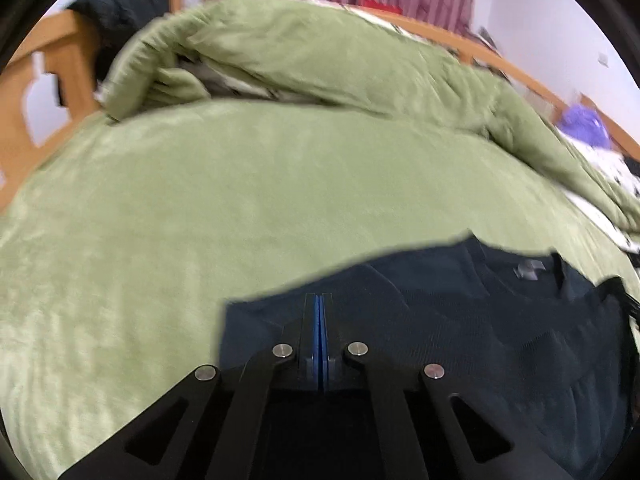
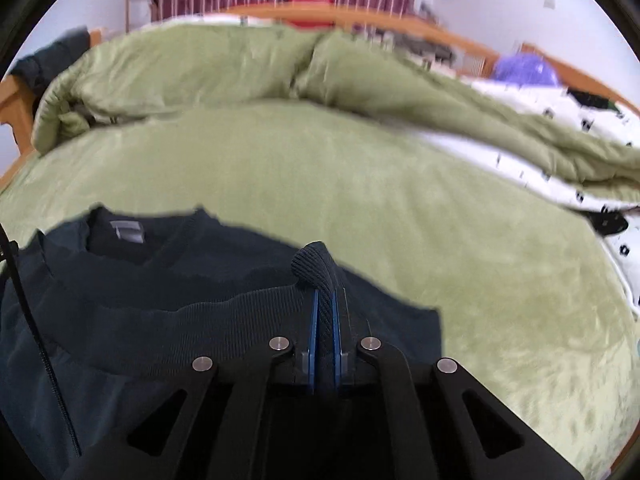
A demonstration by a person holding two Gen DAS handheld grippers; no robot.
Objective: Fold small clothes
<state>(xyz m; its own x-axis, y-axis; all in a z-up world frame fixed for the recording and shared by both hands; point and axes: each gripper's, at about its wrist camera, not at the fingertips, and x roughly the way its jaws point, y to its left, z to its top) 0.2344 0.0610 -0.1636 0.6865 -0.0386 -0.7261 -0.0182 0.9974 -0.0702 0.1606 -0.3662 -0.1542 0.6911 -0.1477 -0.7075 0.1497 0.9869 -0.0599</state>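
A dark navy knit sweater [image 1: 460, 320] lies on the green bedspread [image 1: 200, 208], collar and grey label away from me. My left gripper [image 1: 319, 300] is shut, its blue pads pressed together above the sweater's left part; no cloth shows between them. In the right wrist view the sweater [image 2: 160, 288] lies at lower left. My right gripper [image 2: 325, 300] is shut on a ribbed fold of the sweater's hem, which bulges out above the fingertips. The hem is lifted and folded toward the collar.
A bunched green duvet [image 1: 320, 60] lies across the back of the bed. A wooden bed frame [image 1: 60, 64] runs left and behind. A white patterned sheet [image 2: 560, 152] and a purple item [image 2: 524, 70] lie at the right. A black cable [image 2: 36, 340] hangs at left.
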